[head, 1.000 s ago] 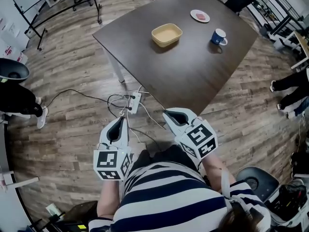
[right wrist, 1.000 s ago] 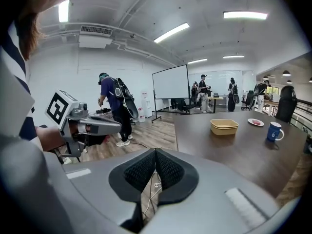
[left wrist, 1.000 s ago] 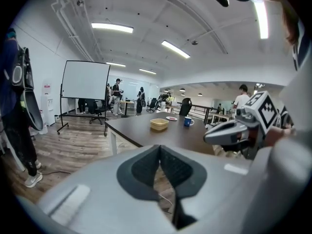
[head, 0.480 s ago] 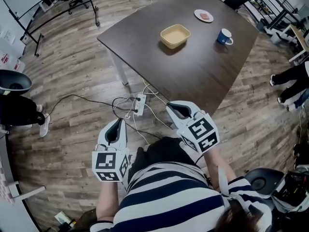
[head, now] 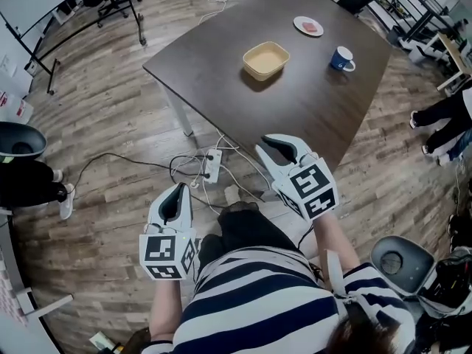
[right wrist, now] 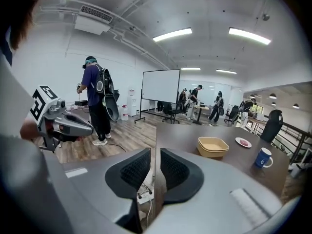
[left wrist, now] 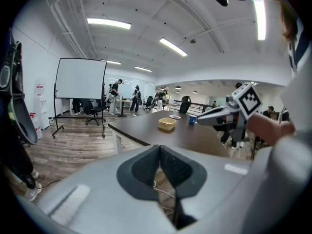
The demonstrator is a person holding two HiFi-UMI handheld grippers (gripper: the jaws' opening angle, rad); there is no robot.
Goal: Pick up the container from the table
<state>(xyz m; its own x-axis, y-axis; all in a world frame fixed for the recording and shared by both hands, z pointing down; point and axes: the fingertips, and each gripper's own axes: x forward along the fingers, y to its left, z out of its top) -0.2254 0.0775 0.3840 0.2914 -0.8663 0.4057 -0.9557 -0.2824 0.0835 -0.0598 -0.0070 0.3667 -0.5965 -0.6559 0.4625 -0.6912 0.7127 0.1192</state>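
Observation:
The container [head: 266, 59], a shallow tan tub, sits empty on the dark table [head: 295, 116]; it also shows in the left gripper view [left wrist: 167, 124] and the right gripper view [right wrist: 213, 146]. My right gripper [head: 276, 143] hovers over the floor by the table's near corner, well short of the container. Its jaws [right wrist: 156, 155] are opening, with a narrow gap and nothing between them. My left gripper [head: 177, 193] hangs lower and further left over the floor cables, its pads [left wrist: 171, 165] pressed together on nothing.
A blue mug [head: 338, 57] and a small plate [head: 308, 26] stand on the table beyond the container. A power strip [head: 210, 164] with tangled cables lies on the wood floor under the grippers. A chair base [head: 398, 260] is at lower right. People stand at both sides.
Both grippers have come forward toward the table, the right one further, up to its near corner. The right jaws have parted from shut to a narrow gap.

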